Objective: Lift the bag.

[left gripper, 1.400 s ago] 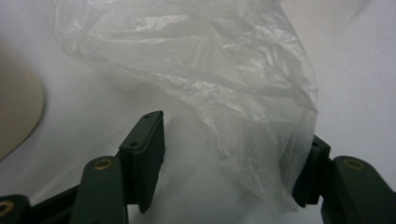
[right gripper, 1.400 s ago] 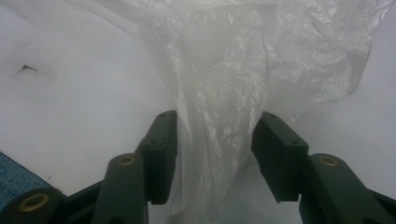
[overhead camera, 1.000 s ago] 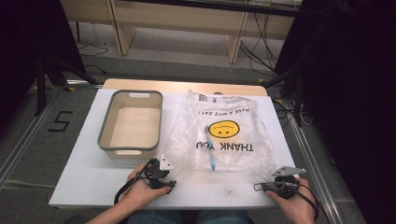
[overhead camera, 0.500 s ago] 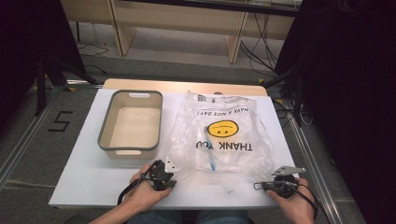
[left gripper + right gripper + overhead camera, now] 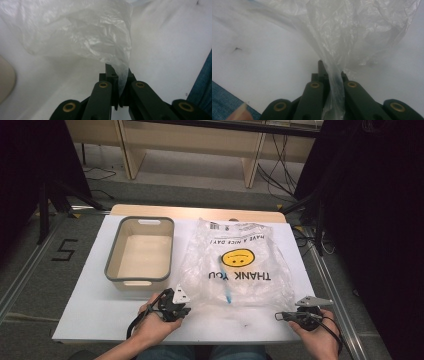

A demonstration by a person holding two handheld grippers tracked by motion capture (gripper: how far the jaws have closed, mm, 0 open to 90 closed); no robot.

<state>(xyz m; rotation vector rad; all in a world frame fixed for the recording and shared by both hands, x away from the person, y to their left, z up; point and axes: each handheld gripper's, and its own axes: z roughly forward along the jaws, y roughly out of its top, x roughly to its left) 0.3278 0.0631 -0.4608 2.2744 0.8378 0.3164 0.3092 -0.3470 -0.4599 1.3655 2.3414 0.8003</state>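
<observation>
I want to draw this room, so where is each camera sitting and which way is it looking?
High view: above the table's near side, looking forward and down at the plastic bag and bin; both hands show.
Left gripper view: rides the left gripper, looking along its jaws pinching bag film.
Right gripper view: rides the right gripper, jaws pinching bag film; a fingertip shows.
Shared: the bag on the white table.

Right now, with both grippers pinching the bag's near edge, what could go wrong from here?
The thin clear plastic bag could tear where the left gripper and right gripper clamp narrow bunched strips. Lifting unevenly might let the small blue item inside slide out. A swinging bag could also nudge the beige grey-rimmed bin.
</observation>
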